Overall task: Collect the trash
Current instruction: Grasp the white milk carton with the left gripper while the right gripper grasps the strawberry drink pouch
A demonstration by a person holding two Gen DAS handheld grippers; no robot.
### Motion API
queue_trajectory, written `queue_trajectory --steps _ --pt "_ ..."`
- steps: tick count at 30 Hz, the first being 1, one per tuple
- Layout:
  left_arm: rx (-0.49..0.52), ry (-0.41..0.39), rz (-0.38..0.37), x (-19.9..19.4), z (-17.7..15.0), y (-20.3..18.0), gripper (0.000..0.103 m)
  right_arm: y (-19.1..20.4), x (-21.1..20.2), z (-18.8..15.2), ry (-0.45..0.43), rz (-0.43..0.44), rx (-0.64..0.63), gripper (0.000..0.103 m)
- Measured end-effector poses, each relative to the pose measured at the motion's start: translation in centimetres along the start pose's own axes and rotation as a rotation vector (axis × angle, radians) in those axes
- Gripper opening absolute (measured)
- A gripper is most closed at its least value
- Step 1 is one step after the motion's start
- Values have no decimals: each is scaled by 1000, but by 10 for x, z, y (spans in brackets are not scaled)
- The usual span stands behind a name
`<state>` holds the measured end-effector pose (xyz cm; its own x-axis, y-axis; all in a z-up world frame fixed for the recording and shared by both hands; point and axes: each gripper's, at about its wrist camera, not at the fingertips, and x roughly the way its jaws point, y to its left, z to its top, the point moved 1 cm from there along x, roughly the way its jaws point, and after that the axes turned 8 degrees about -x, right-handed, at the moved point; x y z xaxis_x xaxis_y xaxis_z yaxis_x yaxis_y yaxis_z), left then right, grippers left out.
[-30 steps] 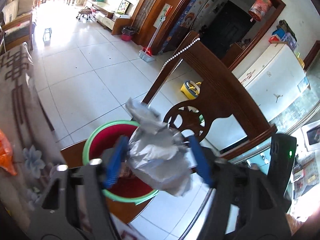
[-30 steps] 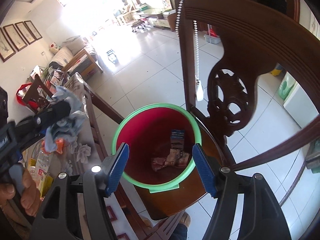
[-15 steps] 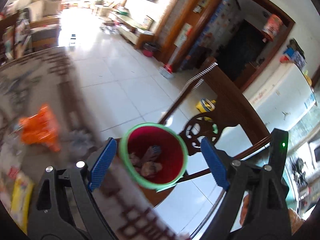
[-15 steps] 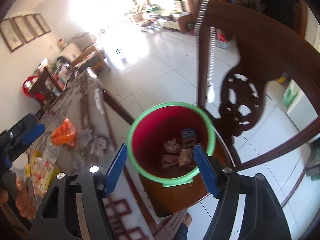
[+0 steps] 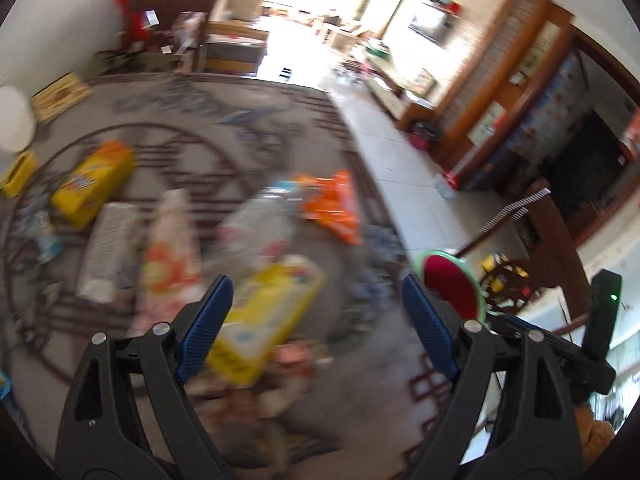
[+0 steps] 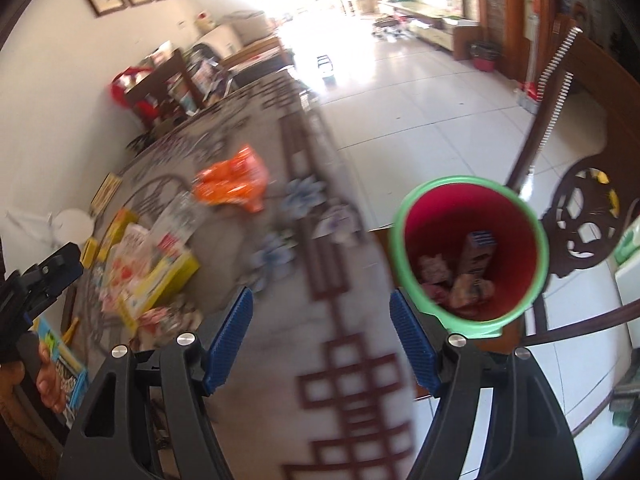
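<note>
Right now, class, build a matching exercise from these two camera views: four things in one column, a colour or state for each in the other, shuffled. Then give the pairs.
Things
1. bin
2. crumpled wrapper
3. left gripper
4. flat box

Descriptions
A. open, holding nothing
B. yellow, lying on the table
C. orange
D. red inside, green rim, trash at the bottom

Pairs: 1-D, 2-C, 3-A, 4-B

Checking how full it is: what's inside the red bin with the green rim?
The red bin holds a small upright blue carton and crumpled wrappers at the bottom. Anything beneath them is covered.
</note>
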<state>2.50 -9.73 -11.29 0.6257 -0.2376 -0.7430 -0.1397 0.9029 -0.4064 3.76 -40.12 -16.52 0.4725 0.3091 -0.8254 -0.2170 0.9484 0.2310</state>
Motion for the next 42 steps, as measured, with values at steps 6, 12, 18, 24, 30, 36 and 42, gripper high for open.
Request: queue_trajectory --steps 6,12,18,24,30,36,42 --pt "-94 -6 69 -21 4 77 84 53 17 -8 41 21 -33 69" --pt "-144 -1 142 -28 13 138 84 95 24 -10 41 17 -52 70" --pt "-137 47 154 -9 24 171 84 126 30 -14 41 -10 -35 70" --pt "-58 136 127 43 36 177 72 151 40 -16 63 -52 -28 70" --pt "-37 225 123 78 39 181 45 182 46 4 55 -73 -82 70" --pt "-67 223 84 75 41 192 38 226 73 37 78 -50 -187 70" --pt "-117 207 85 43 33 215 37 271 122 63 144 12 -284 70"
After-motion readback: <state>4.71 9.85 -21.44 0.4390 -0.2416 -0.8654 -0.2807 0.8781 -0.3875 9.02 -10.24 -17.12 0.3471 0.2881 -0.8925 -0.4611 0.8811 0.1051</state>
